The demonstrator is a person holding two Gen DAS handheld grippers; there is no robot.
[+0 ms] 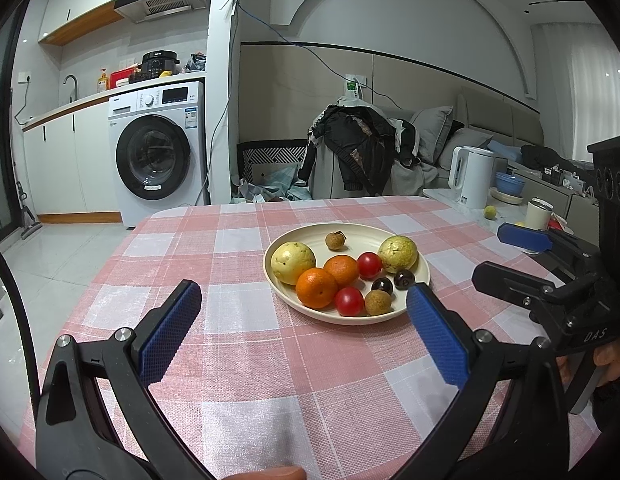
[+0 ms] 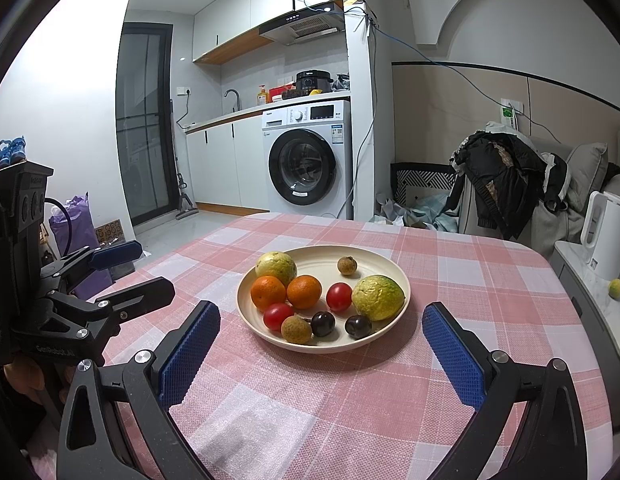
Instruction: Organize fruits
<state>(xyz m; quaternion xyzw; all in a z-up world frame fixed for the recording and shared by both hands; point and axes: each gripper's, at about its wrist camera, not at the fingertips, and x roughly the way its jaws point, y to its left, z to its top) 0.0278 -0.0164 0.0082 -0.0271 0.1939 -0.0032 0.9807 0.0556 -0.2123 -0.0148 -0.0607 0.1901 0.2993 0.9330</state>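
All the fruit sits in the cream plate, center of the right wrist view, on the pink-checked tabletop: two guavas, two oranges, two red tomatoes, two dark cherries and two longans, w/ one longan off alone toward the plate's far rim. Left hand-held gripper has its jaws spread wide, nothing btwn the blue pads, hovering low just short of the plate's near edge; right hand-held gripper is likewise wide open and empty, plate framed btwn its fingers. Honestly the scene fits either fruit heaped in the plate waiting to be sorted, or fruit already gathered there as the end result, so no telling which. If a pick is coming, imo the small round stuff at the near rim is the tricky bit: cherries and tomatoes roll and bruise, so whoever's holding these would want to come in from above, center the pads on one fruit only, close gently, and keep the fingers clear of the rim so the plate doesn't tip or slide on the cloth. Guavas need nearly the full opening.
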